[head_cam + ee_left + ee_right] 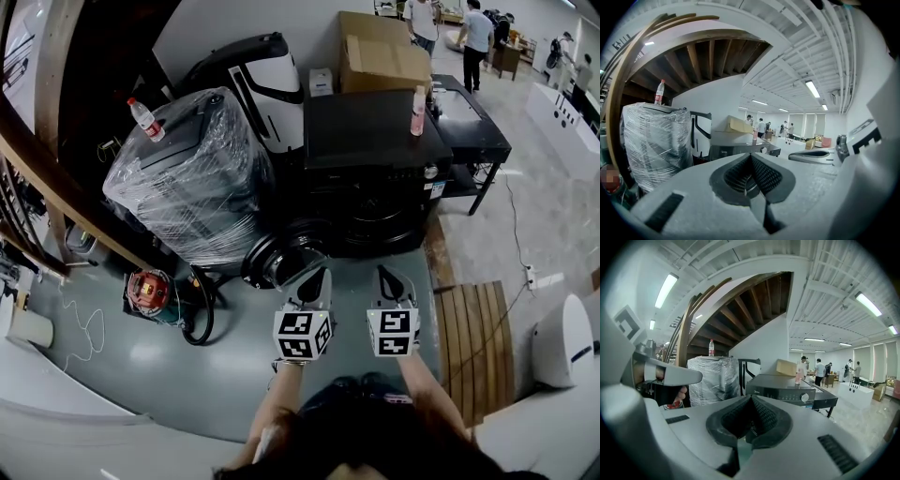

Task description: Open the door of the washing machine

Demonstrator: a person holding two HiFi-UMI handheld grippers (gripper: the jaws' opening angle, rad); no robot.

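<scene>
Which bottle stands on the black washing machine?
The pink bottle on the washing machine; the clear red-capped bottle stands on the plastic-wrapped appliance.

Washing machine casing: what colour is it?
The washing machine is black, with a silver dial; the right gripper view shows it best.

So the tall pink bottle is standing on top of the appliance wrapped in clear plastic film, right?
No. The head view shows the tall pink bottle standing on top of the black washing machine; the film-wrapped appliance carries a clear red-capped bottle.
</scene>
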